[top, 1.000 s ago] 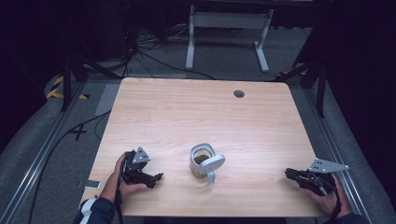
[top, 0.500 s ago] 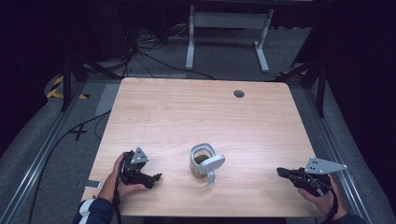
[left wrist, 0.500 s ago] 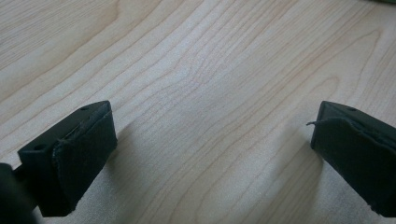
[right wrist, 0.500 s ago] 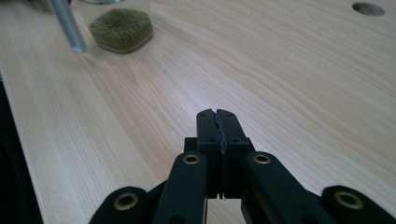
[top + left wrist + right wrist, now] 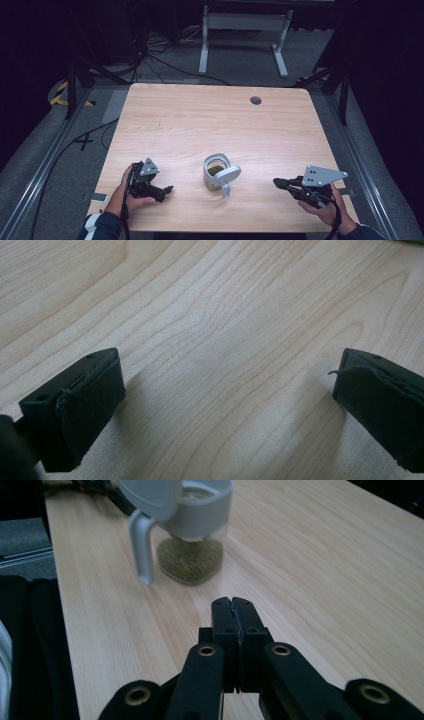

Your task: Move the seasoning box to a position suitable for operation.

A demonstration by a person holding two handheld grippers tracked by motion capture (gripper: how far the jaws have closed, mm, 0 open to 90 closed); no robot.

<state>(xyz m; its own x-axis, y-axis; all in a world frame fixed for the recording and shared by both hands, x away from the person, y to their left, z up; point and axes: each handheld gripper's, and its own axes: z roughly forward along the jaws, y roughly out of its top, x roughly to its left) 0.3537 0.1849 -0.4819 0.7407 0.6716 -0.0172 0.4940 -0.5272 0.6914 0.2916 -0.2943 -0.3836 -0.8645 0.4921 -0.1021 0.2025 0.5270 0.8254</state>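
- Where the high view looks down on the pale wood-grain surface (image 5: 210, 120), a small clear container (image 5: 216, 172) with a grey flip lid tipped open stands near the front edge, mid-width, holding greenish-brown grains. A round dark grommet (image 5: 256, 100) sits far right, and a grey metal frame (image 5: 245, 30) stands on the floor beyond, among cables.
- The left tool (image 5: 162, 191) lies left of the container, apart from it, gripped by a hand (image 5: 127, 192); the right tool (image 5: 278, 183) points leftward at the container from well to its right, nothing between them.
- Seen in the left gripper view, the left tool (image 5: 225, 405) has its two black padded jaws spread wide over bare wood.
- From the right gripper view, the right tool (image 5: 233, 605) has its jaws pressed together, empty; the container (image 5: 192, 535) stands ahead, slightly left, its grey lid hanging toward the camera.
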